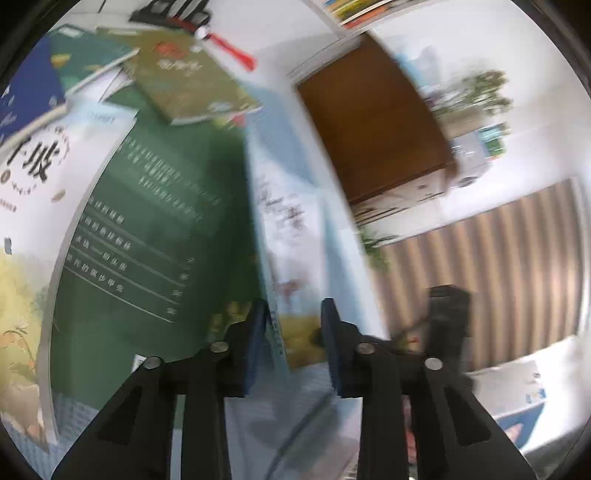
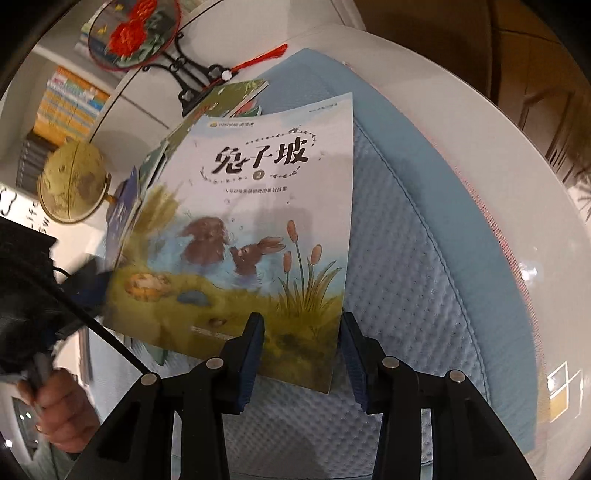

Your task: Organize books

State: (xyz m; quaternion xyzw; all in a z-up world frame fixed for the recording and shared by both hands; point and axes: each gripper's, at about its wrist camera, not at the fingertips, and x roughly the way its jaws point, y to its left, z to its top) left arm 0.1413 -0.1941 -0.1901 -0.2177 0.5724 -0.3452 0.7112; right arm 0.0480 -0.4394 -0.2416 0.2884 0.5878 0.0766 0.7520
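A thin picture book with two rabbits on its cover [image 2: 258, 236] is lifted and tilted above the blue quilted mat [image 2: 424, 295]. In the left wrist view I see this book edge-on [image 1: 291, 236], standing between the pads of my left gripper [image 1: 293, 325]; the jaws are apart and whether the pads press it I cannot tell. My right gripper [image 2: 301, 343] is open, its jaws straddling the book's lower right corner without closing. A green book [image 1: 147, 236], an olive book [image 1: 192, 77] and a blue book [image 1: 26, 85] lie underneath.
A round embroidered fan on a black stand [image 2: 133, 33] with a red tassel [image 2: 266, 55] and a globe [image 2: 72, 182] stand at the back of the white round table [image 2: 517, 206]. A bookshelf [image 2: 70, 99] is behind.
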